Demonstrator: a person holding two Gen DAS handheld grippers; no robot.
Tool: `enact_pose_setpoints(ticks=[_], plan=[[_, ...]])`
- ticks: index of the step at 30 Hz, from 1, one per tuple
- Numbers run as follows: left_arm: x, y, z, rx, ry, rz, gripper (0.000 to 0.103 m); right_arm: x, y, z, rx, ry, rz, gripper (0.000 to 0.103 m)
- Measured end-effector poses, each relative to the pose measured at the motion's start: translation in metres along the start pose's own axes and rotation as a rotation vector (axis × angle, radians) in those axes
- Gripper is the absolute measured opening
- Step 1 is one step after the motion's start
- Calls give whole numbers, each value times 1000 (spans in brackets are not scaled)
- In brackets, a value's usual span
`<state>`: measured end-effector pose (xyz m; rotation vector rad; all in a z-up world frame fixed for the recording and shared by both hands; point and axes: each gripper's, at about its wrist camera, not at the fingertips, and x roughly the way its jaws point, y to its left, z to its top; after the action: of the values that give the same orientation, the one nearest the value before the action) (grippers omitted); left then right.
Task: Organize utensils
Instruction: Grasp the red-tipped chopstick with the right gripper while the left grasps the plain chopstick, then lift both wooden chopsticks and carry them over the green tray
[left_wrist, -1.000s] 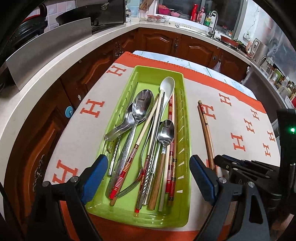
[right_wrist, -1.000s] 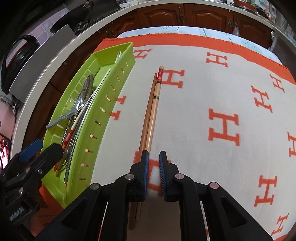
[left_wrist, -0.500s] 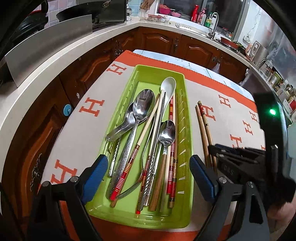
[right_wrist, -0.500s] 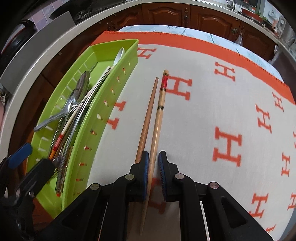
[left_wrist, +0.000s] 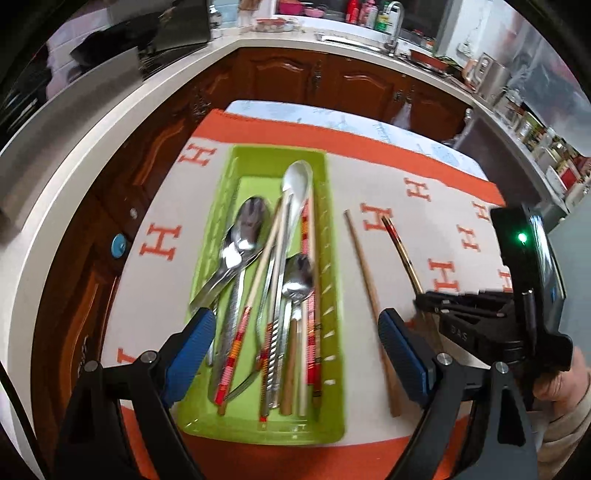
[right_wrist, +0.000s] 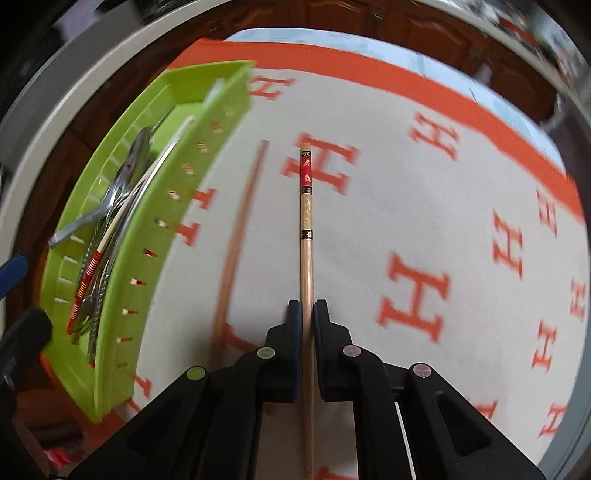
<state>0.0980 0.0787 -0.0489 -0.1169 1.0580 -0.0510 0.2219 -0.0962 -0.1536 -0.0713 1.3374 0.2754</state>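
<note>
right gripper (right_wrist: 307, 314) pinching a pale wooden chopstick with red and black patterned bands (right_wrist: 306, 236), blue pads pressed on its shaft, decorated end pointing away over the cream cloth with orange h letters (right_wrist: 424, 206). plain brown wooden chopstick (right_wrist: 236, 243) lying on the cloth just left of it, between it and the lime-green slotted plastic tray (right_wrist: 155, 236) of spoons and chopsticks. left gripper (left_wrist: 295, 354) spread wide above the tray's near end, holding nothing.

Dark wooden cabinets (left_wrist: 354, 85), pale curved countertop (left_wrist: 92, 125), steel sink tap (left_wrist: 394, 18)
</note>
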Motion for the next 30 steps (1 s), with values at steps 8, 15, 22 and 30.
enact_pose_setpoints(ticks=[8,15,22,30], plan=[[14,-53,24,51,142,-157,72,-21,-73,-40,289,-61,199,6],[68,-79,16,31,321,-121,45,-52,-101,-71,363,-146,278,6],[113,-76,4,-20,424,-13,26,-50,-116,-87,399,-148,342,6],[120,-90,7,10,424,51,26,-42,-124,-93,408,-152,373,6]])
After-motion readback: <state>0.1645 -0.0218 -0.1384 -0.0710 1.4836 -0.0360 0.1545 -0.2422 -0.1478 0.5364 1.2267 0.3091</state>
